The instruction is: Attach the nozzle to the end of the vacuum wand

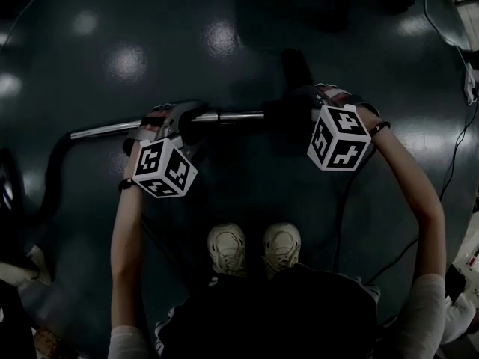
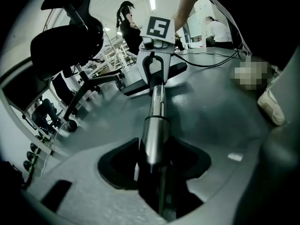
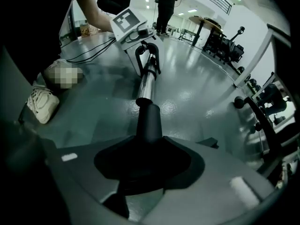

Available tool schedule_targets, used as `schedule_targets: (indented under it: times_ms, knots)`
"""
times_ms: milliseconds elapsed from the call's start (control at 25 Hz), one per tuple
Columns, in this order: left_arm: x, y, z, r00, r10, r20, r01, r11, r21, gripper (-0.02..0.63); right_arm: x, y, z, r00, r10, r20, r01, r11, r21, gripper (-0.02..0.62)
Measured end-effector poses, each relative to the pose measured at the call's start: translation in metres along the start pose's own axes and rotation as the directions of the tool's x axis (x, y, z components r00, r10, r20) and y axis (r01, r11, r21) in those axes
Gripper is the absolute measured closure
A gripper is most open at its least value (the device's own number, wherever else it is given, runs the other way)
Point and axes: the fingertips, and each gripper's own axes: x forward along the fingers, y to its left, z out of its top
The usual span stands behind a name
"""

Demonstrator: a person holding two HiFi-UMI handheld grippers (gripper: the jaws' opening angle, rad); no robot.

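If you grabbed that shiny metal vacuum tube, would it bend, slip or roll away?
Probably stiff: the wand runs dead straight from the left gripper to the nozzle. Its polished round surface looks slippery, so it might twist in the jaws. Loose on the floor, it would likely roll.

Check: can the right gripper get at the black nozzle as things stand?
Probably yes. The nozzle sits between the right gripper's fingers, in line with the metal wand, and nothing stands in the way. It looks gripped, though dark on dark makes that hard to confirm.
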Motion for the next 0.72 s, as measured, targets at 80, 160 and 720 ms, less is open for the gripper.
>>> schedule_targets:
  times_ms: [80,160,720]
  knots:
    - [-0.008,0.005,0.006,1.000,0.008,0.020,-0.007,1.000,-0.011,0.394,-0.004,0.006,0.003,0.999,0.008,0.033,-0.008,1.000,-0.012,0.405]
    - [-0.014,0.010,0.009,0.999,0.013,0.036,-0.012,1.000,-0.021,0.394,-0.009,0.010,0.006,0.998,-0.001,0.070,0.001,1.000,-0.004,0.407]
    - [-0.022,0.013,0.021,0.998,0.011,0.058,-0.009,0.999,-0.033,0.394,-0.031,0.003,0.018,0.990,-0.098,0.101,0.091,0.993,0.075,0.413]
